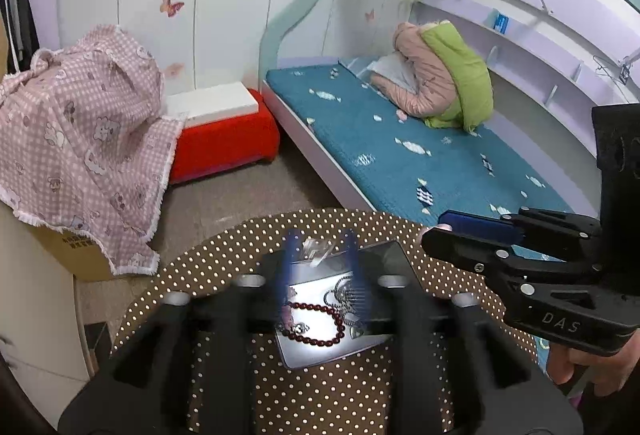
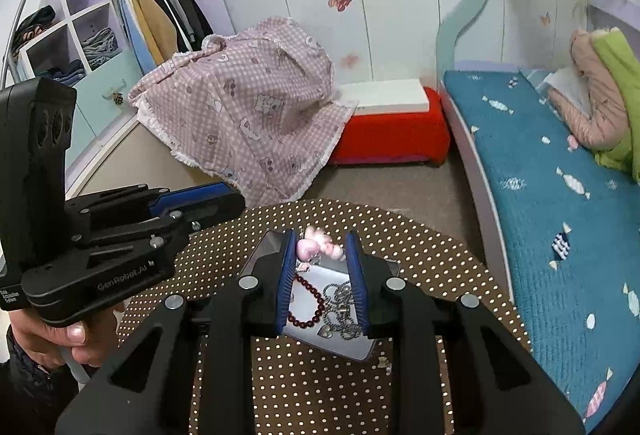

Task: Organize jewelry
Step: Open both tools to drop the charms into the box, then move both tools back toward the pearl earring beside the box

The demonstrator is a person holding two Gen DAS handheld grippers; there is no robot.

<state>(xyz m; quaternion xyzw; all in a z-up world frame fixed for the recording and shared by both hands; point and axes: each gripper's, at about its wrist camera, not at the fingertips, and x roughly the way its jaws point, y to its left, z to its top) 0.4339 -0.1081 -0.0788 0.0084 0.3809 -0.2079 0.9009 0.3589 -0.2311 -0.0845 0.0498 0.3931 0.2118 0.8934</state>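
On a round brown cloth-topped table with pale dots (image 1: 224, 275): one shallow rectangular silvery tray (image 2: 360, 351), holding a dark red round-bead bracelet (image 2: 310, 305), a tangled silver link chain (image 2: 340, 299) and a small silver heart pendant (image 2: 326, 333). Right gripper (image 2: 321, 238): jaws narrow, blue pads pressed on a pink beaded fluffy ornament (image 2: 308, 249), carried in the air over the tray's far end. Left gripper (image 1: 322, 239): fingers smeared by blur, a small clear plastic piece (image 1: 316, 251) showing between them at the tray's far edge; whether the pads press on it or stand clear cannot be told. Step in hand, as judged: gathering loose pieces into the tray, with the pink ornament next to go in. Next move calls for: lowering the right gripper onto bare tray floor beside the chain, then parting the jaws without snagging the links; the left gripper wants room, since both crowd the same end. Right wrist view alone shows: the grip on the ornament, the heart pendant sharply, a tiny pale trinket (image 2: 384, 361) lying on the table just off the tray's near corner, and the left gripper from the side above the table's left edge. Left wrist view alone shows: the clear plastic piece, and the right gripper from the side with a touch of pink at its tip.
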